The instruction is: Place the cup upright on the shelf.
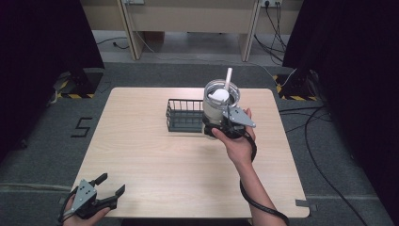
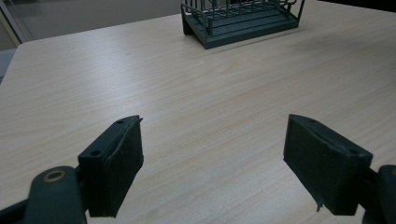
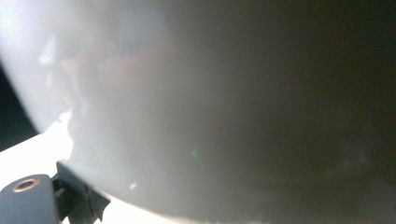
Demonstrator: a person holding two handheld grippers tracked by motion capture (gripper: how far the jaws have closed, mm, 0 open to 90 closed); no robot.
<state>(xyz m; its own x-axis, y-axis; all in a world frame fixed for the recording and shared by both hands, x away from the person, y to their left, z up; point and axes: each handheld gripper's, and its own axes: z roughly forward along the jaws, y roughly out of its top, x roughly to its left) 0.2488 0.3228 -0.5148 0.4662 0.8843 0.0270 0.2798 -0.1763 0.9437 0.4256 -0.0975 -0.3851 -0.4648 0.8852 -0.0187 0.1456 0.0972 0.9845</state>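
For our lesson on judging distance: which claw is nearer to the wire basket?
Right. The right claw holds a cup at the basket's right end; the left claw sits open at the table's near-left corner, far off.

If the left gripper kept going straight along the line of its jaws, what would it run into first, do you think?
Probably the wire basket. The left gripper is open over bare table, and in its own view the basket sits ahead, slightly right of centre. Nothing lies between them, though depth is hard to judge.

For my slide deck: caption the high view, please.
Right tool grips a lidded tumbler beside the wire basket; left tool open.
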